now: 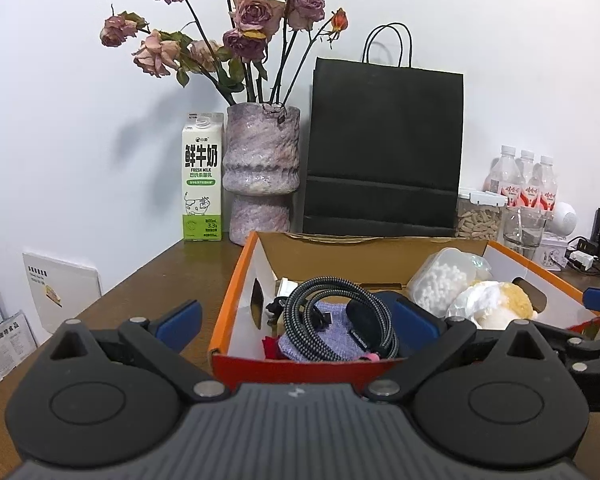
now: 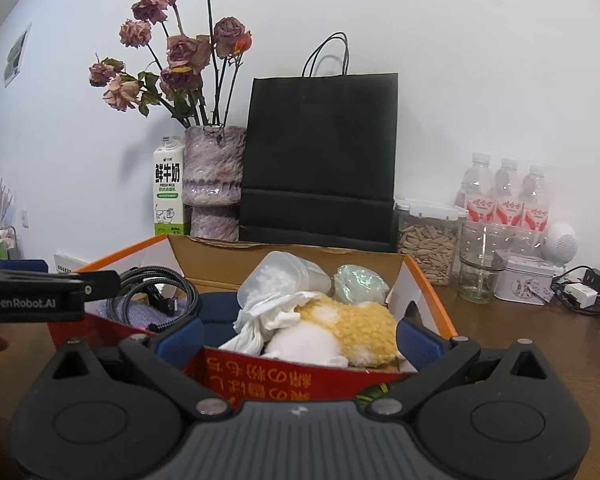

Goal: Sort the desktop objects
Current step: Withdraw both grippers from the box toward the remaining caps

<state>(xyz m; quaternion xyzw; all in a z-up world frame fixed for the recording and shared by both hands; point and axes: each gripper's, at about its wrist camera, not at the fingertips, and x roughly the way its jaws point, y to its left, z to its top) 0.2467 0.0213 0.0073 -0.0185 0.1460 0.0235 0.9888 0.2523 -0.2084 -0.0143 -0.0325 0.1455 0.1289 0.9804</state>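
Note:
An open cardboard box [image 1: 236, 280] with an orange rim and a red front sits on the brown desk. It holds a coiled braided cable [image 1: 332, 296], a purple cloth [image 1: 324, 344], a clear tub of cotton balls [image 1: 440, 280] and a yellow-and-white plush [image 1: 496, 304]. My left gripper [image 1: 296, 312] stands open at the box's near left end, over the cable, gripping nothing. My right gripper [image 2: 298, 326] is open at the near right end, facing the plush [image 2: 352, 328] and crumpled white tissue [image 2: 268, 316]. The left gripper's body [image 2: 40, 296] shows at the left edge of the right wrist view.
Behind the box stand a milk carton [image 1: 202, 176], a purple vase of dried roses [image 1: 262, 172] and a black paper bag [image 1: 384, 148]. To the right are a seed jar [image 2: 426, 240], a glass [image 2: 482, 264], three water bottles [image 2: 504, 196], a tin [image 2: 528, 284] and a charger with cables [image 2: 580, 292].

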